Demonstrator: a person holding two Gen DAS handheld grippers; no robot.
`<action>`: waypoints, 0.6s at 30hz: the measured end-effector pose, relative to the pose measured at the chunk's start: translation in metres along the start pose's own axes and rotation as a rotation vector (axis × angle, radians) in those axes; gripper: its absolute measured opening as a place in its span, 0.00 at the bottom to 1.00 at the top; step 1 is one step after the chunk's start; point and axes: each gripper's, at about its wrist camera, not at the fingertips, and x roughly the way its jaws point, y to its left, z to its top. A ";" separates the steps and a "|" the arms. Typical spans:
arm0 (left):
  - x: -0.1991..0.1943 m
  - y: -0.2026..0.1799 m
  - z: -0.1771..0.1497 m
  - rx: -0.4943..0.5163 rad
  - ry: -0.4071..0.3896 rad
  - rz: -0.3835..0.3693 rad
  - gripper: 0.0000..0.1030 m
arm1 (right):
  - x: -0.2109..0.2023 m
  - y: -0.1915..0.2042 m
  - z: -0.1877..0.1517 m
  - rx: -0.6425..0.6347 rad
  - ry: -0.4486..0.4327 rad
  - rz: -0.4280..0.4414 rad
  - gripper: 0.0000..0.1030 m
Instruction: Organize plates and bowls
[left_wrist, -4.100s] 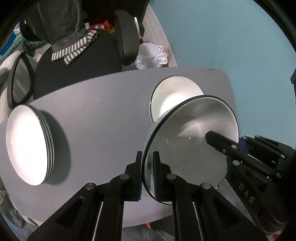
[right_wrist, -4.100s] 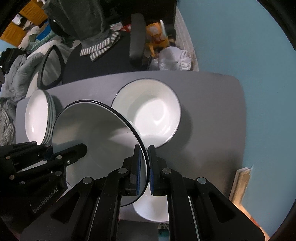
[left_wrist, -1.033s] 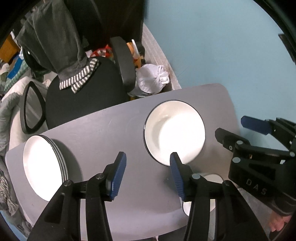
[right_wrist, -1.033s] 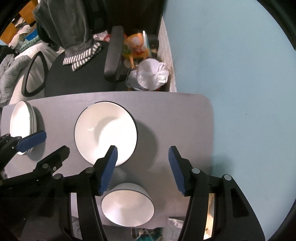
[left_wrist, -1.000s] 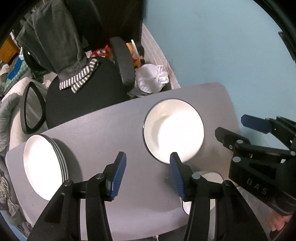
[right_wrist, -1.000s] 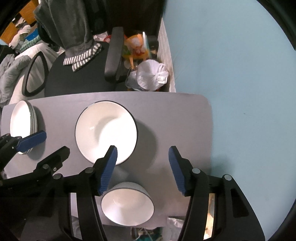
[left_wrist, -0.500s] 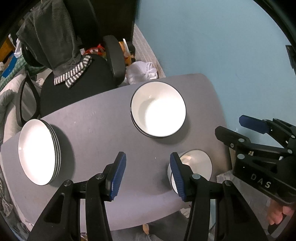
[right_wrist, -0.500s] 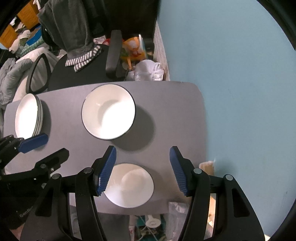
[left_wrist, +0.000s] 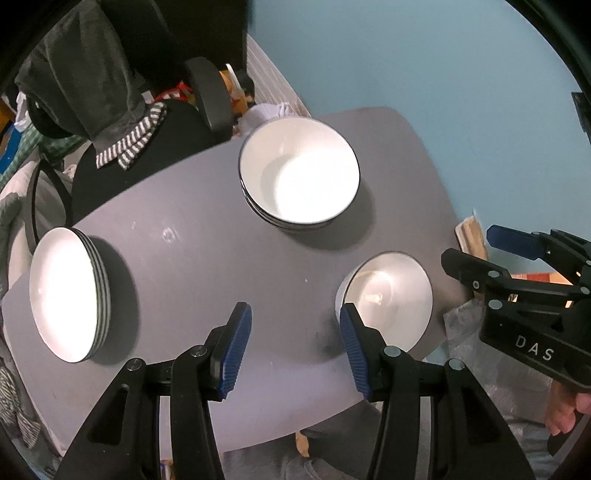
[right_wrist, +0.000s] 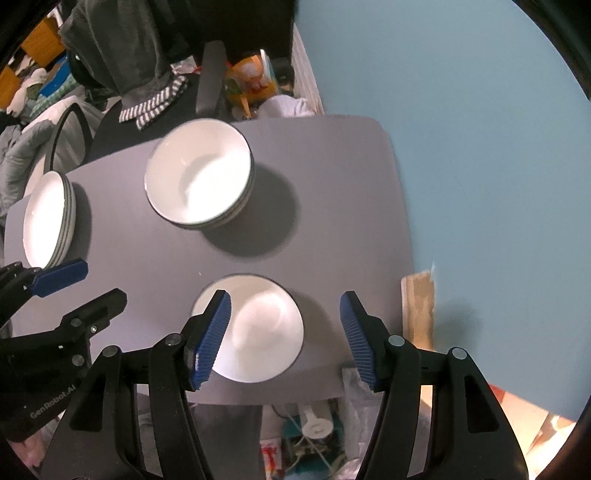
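I am hanging both my grippers, the left gripper (left_wrist: 291, 345) and the right gripper (right_wrist: 286, 332), wide open and empty over the grey table (left_wrist: 207, 258), the right one's jaws having just been opening wider, aiming it to slide gently around the rim of the small white bowl with a thin dark edge (right_wrist: 258, 325).

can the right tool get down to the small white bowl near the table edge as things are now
Probably yes. The right tool hangs open right above the small white bowl, nothing lies between them, and the left tool is off to the side.

one table (left_wrist: 207, 258), three dish stacks (left_wrist: 299, 173)
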 end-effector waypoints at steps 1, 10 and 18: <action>0.003 -0.001 -0.001 0.004 0.009 -0.003 0.49 | 0.003 -0.003 -0.003 0.008 0.003 0.003 0.61; 0.037 -0.008 -0.008 0.006 0.073 -0.064 0.52 | 0.044 -0.026 -0.022 0.086 0.047 0.042 0.61; 0.074 -0.015 -0.015 0.019 0.134 -0.071 0.52 | 0.081 -0.041 -0.040 0.140 0.087 0.064 0.61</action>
